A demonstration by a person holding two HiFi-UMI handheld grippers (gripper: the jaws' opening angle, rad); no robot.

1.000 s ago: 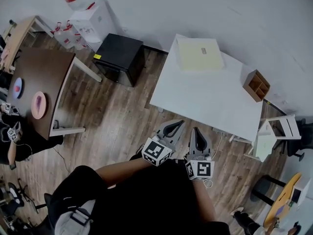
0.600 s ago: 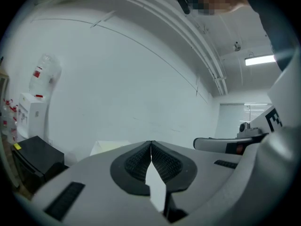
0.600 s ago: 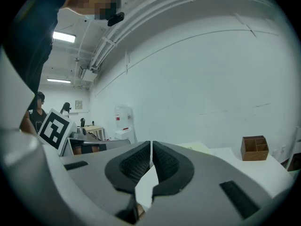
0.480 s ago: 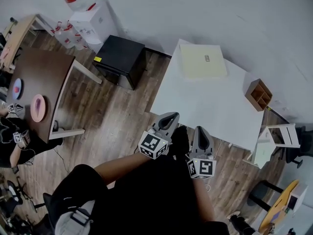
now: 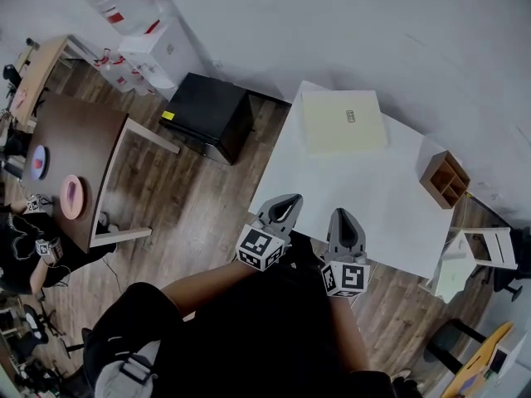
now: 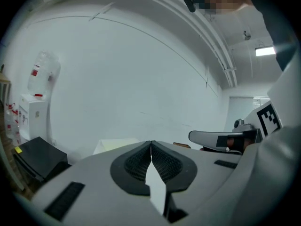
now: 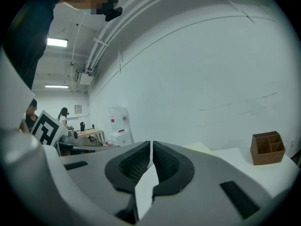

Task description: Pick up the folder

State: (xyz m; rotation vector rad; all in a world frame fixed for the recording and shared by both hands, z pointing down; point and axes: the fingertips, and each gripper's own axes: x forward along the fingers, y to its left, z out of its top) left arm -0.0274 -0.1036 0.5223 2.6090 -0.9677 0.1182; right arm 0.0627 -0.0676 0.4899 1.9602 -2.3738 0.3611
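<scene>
The pale yellow folder (image 5: 343,121) lies flat at the far left corner of the white table (image 5: 365,197). In the left gripper view only its near edge (image 6: 120,144) shows above the jaws. My left gripper (image 5: 290,201) is shut and empty, just at the table's near edge. Beside it, my right gripper (image 5: 342,215) is shut and empty too, its tip over the near edge of the table. Both point towards the folder from well short of it. In each gripper view the jaws meet with nothing between them: left gripper (image 6: 151,143), right gripper (image 7: 151,143).
A small wooden organiser box (image 5: 446,181) sits at the table's right end, also the box (image 7: 267,148). A black cabinet (image 5: 209,115) stands left of the table, a brown table (image 5: 75,160) with plates further left. White chairs (image 5: 473,251) stand at the right. People sit at the left edge.
Both grippers have moved forward together to the table's near edge, staying shut. The view has shifted so the table and folder sit closer.
</scene>
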